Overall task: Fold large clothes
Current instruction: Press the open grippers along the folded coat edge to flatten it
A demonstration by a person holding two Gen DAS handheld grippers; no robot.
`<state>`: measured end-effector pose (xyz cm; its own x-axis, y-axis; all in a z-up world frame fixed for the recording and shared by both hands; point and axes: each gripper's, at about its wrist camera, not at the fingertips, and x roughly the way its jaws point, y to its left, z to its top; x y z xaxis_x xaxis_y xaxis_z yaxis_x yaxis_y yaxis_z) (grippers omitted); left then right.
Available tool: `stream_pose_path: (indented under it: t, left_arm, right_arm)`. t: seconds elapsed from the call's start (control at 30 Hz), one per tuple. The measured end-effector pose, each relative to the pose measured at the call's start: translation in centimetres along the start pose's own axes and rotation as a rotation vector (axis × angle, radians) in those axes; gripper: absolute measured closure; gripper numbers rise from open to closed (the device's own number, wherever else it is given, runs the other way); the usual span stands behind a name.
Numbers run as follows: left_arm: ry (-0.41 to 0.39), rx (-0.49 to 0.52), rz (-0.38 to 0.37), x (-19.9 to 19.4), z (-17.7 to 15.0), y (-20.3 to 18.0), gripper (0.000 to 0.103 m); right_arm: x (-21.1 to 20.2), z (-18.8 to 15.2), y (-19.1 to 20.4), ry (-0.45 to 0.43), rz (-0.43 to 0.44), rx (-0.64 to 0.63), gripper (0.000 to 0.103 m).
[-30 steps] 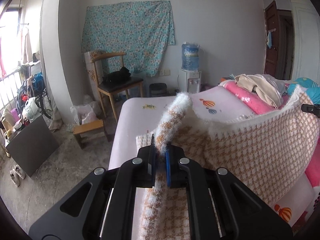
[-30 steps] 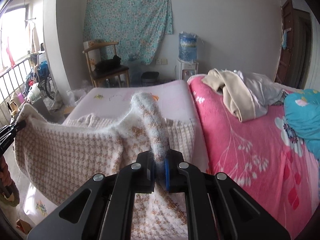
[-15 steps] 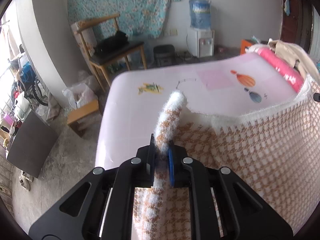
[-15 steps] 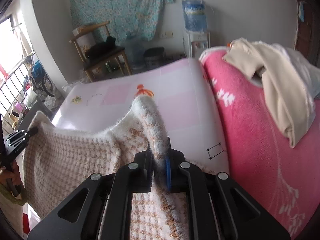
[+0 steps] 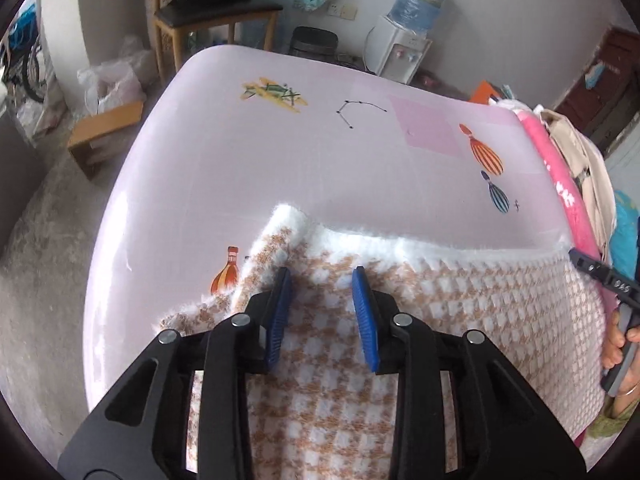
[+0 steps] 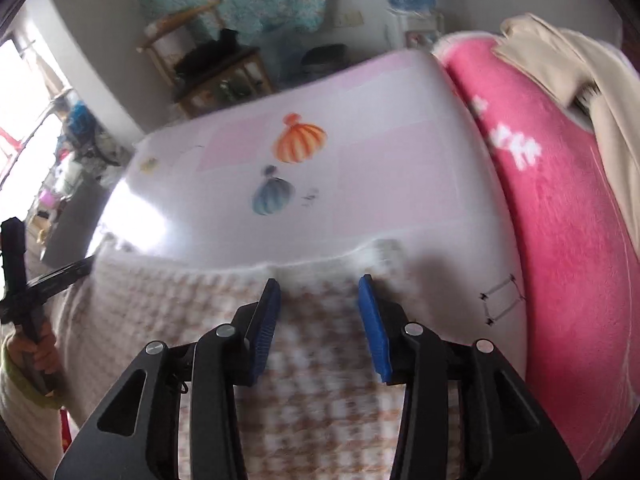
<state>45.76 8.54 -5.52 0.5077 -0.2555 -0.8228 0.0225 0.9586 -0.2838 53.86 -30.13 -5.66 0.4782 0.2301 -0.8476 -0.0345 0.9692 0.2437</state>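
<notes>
A fluffy white and tan houndstooth garment (image 5: 440, 304) lies spread on the pale pink bed sheet (image 5: 320, 152). My left gripper (image 5: 322, 276) hangs just over its left top corner, jaws opening, blue pads apart and off the cloth. In the right wrist view the same garment (image 6: 192, 300) looks blurred, and my right gripper (image 6: 319, 284) stands over its right top edge, jaws opening too, nothing pinched. The right gripper's tip (image 5: 600, 276) shows at the far right of the left wrist view, the left gripper's black frame (image 6: 16, 272) at the left edge of the right wrist view.
A pink blanket (image 6: 560, 240) with beige clothes (image 6: 580, 72) piled on it covers the bed's right side. Beyond the bed's end stand a wooden chair (image 5: 212, 12), a water dispenser (image 5: 400, 52), a low stool (image 5: 104, 128) and plastic bags.
Both grippers came down toward the bed with the raised garment edge, then let go of it. The edge that stood up between the pads now lies flat on the sheet.
</notes>
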Motion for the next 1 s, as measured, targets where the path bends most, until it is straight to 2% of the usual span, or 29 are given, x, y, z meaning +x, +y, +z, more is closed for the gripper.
stream_pose_path:
  t: [0.07, 0.1, 0.17, 0.2, 0.3, 0.37, 0.47, 0.53, 0.57, 0.6, 0.63, 0.67, 0.7, 0.8, 0.87, 0.9, 0.93, 1.0]
  left_arm:
    - [0.004, -0.067, -0.006, -1.2, -0.2, 1.3, 0.076]
    - [0.003, -0.069, -0.019, -2.0, -0.2, 1.7, 0.076]
    - [-0.045, -0.023, 0.042, -4.4, -0.7, 1.6, 0.073]
    - [-0.073, 0.006, 0.051, -5.7, -1.0, 1.4, 0.072]
    - [-0.107, 0.07, -0.026, -9.1, -2.4, -0.1, 0.071]
    - [-0.107, 0.147, -0.082, -10.4, -4.6, -1.9, 0.065]
    - [-0.045, 0.219, -0.128, -9.9, -8.6, -3.9, 0.059]
    - [0.037, 0.218, -0.062, -7.5, -11.0, -3.8, 0.057]
    - [0.071, 0.201, -0.019, -6.2, -11.8, -3.4, 0.057]
    - [0.035, 0.183, -0.038, -6.6, -12.2, -2.8, 0.057]
    - [0.018, 0.162, -0.018, -7.4, -12.3, -2.5, 0.058]
    - [0.01, 0.147, 0.014, -8.3, -12.2, -2.4, 0.06]
    - [-0.018, 0.149, 0.008, -9.6, -12.4, -2.4, 0.06]
    - [-0.103, 0.233, -0.046, -13.1, -14.0, -4.3, 0.057]
    - [-0.097, 0.297, -0.069, -13.5, -15.5, -6.1, 0.055]
    - [-0.088, 0.324, -0.068, -13.1, -16.4, -7.0, 0.055]
    - [-0.079, 0.346, -0.042, -12.3, -17.3, -7.7, 0.053]
    - [-0.014, 0.377, 0.065, -9.5, -18.9, -8.6, 0.052]
  right_arm:
    - [-0.5, -0.3, -3.1, -0.004, 0.046, 0.139, 0.092]
    - [-1.5, -0.5, -3.9, -0.022, 0.029, 0.167, 0.091]
    - [-4.4, -1.1, -3.5, -0.09, -0.089, 0.109, 0.086]
    - [-6.0, -1.6, -2.9, -0.121, -0.104, 0.075, 0.084]
    - [-9.6, -4.2, -0.4, -0.157, -0.028, -0.018, 0.074]
    - [-10.7, -6.9, 2.2, -0.144, 0.001, -0.123, 0.066]
    - [-9.8, -11.3, 4.9, -0.071, 0.021, -0.236, 0.066]
    - [-7.7, -13.4, 4.1, -0.002, -0.079, -0.235, 0.066]
    - [-6.6, -14.2, 3.1, 0.019, -0.09, -0.218, 0.065]
    - [-6.4, -14.3, 2.0, 0.008, -0.044, -0.175, 0.065]
    - [-6.8, -14.1, 1.2, 0.012, -0.033, -0.118, 0.067]
    - [-7.7, -14.0, 1.1, 0.012, -0.059, -0.086, 0.067]
    - [-8.9, -14.1, 1.5, -0.012, -0.076, -0.084, 0.067]
    - [-12.3, -15.7, 4.3, -0.088, -0.023, -0.143, 0.067]
    - [-12.7, -17.4, 6.8, -0.107, 0.052, -0.197, 0.067]
    - [-12.2, -18.4, 8.1, -0.104, 0.059, -0.238, 0.067]
    - [-11.0, -19.5, 9.3, -0.084, 0.027, -0.281, 0.066]
    - [-7.9, -21.3, 10.3, -0.015, -0.067, -0.324, 0.066]
